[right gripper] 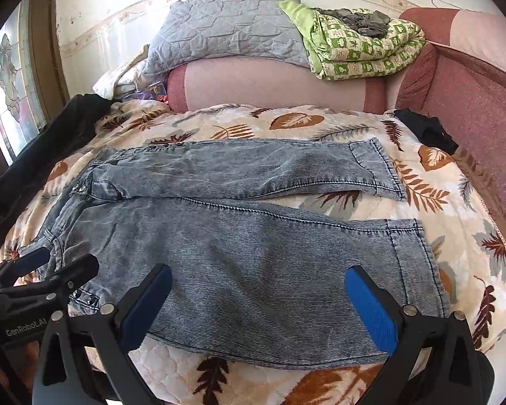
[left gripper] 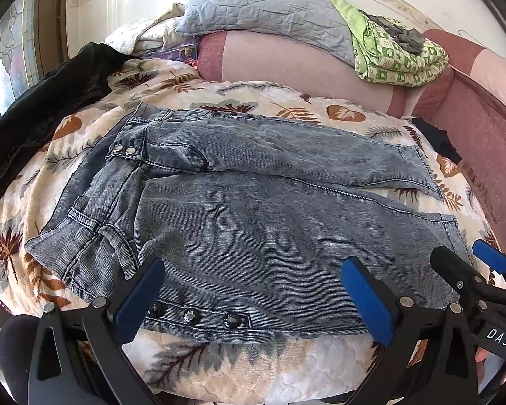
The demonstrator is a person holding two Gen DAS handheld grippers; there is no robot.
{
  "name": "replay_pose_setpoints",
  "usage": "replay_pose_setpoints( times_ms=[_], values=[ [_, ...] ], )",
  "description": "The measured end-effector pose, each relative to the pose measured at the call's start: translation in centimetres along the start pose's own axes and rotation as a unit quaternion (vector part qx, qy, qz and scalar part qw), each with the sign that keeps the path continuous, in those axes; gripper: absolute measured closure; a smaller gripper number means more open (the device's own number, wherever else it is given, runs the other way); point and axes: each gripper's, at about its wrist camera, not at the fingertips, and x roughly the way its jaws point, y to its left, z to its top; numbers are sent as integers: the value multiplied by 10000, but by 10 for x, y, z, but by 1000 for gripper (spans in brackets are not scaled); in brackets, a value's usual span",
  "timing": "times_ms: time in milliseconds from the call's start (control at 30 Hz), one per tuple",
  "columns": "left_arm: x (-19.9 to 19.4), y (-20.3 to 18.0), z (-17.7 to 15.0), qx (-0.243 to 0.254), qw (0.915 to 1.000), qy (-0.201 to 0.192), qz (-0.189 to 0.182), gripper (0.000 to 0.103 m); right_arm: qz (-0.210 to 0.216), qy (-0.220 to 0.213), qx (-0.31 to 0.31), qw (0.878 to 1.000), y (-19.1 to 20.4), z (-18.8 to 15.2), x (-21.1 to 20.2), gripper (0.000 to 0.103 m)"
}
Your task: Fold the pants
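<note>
Grey-blue acid-wash jeans [left gripper: 253, 209] lie flat and spread on a leaf-print blanket, waistband at the left, both legs running to the right with a gap between the hems. They also show in the right wrist view [right gripper: 253, 236]. My left gripper [left gripper: 253, 300] is open and empty, just above the near edge of the near leg, by its row of studs [left gripper: 192, 315]. My right gripper [right gripper: 258, 307] is open and empty over the near leg toward the hem. Each gripper shows at the other view's edge: the right [left gripper: 469, 263], the left [right gripper: 64, 263].
The leaf-print blanket [right gripper: 320, 121] covers a pink sofa seat. A black garment [left gripper: 50, 101] lies at the left, a small black cloth [right gripper: 425, 128] at the right. A grey quilted pillow [right gripper: 226, 30] and a green folded blanket [right gripper: 361, 50] rest on the sofa back. A window is at the far left.
</note>
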Motion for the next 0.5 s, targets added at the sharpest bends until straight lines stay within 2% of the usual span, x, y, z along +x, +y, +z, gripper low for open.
replay_pose_setpoints(
  times_ms=[500],
  values=[
    [2, 1, -2, -16, 10000, 62, 50, 0, -24, 110, 60, 9999, -6, -5, 4, 0]
  ],
)
